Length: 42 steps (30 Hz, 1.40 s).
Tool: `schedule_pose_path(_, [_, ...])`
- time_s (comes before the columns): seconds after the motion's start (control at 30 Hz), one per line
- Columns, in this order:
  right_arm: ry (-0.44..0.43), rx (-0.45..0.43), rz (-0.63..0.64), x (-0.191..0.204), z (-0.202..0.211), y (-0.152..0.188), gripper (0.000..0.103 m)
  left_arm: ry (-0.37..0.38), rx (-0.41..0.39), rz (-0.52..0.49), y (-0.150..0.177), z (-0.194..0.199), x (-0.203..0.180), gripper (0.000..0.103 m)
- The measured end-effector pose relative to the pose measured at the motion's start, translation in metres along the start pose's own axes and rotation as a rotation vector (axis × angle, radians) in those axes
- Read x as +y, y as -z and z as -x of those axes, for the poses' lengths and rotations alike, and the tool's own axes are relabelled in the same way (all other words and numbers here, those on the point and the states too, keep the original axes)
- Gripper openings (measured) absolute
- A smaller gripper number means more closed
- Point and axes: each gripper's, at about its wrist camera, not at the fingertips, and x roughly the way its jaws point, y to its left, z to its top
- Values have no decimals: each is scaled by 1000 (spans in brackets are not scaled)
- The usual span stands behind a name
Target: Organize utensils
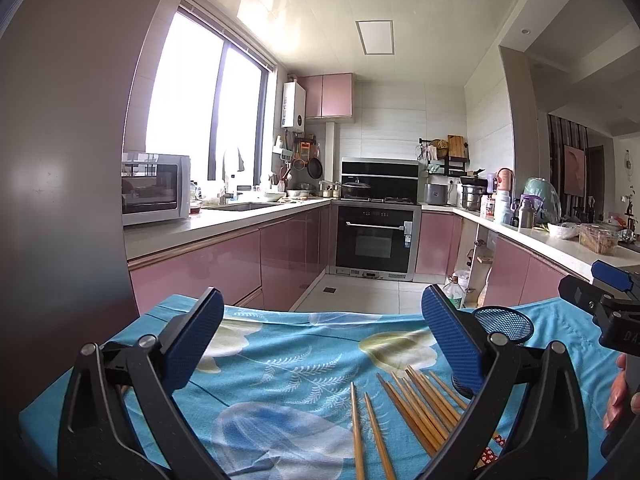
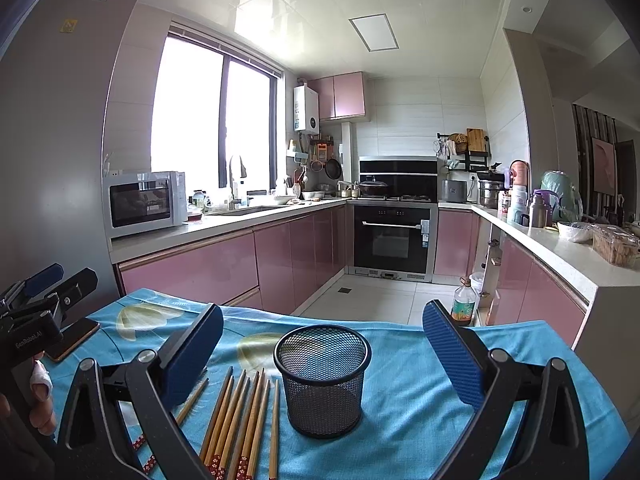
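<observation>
Several wooden chopsticks (image 2: 240, 416) lie side by side on the blue floral cloth (image 2: 408, 408), just left of an upright black mesh cup (image 2: 322, 380) that holds nothing visible. My right gripper (image 2: 322, 350) is open above the table, its blue pads either side of the cup and apart from it. My left gripper (image 1: 322, 338) is also open, over the cloth; the chopsticks (image 1: 408, 412) lie below its right finger (image 1: 450, 340), which partly hides the mesh cup (image 1: 504, 324). Each gripper shows at the edge of the other's view.
A dark phone (image 2: 74, 338) lies on the cloth's left side. Beyond the table's far edge are the tiled floor, pink cabinets (image 2: 280, 260), an oven (image 2: 390, 238) and a bottle (image 2: 463, 306) on the floor. A person's hand (image 1: 618, 396) holds the right gripper's handle.
</observation>
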Motion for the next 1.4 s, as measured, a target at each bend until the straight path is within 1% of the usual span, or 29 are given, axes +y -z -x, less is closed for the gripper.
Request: schedule_pose_path(1.4, [-2,-11,-4,-1,2,0,97,5,-6,6,0,4,0,97])
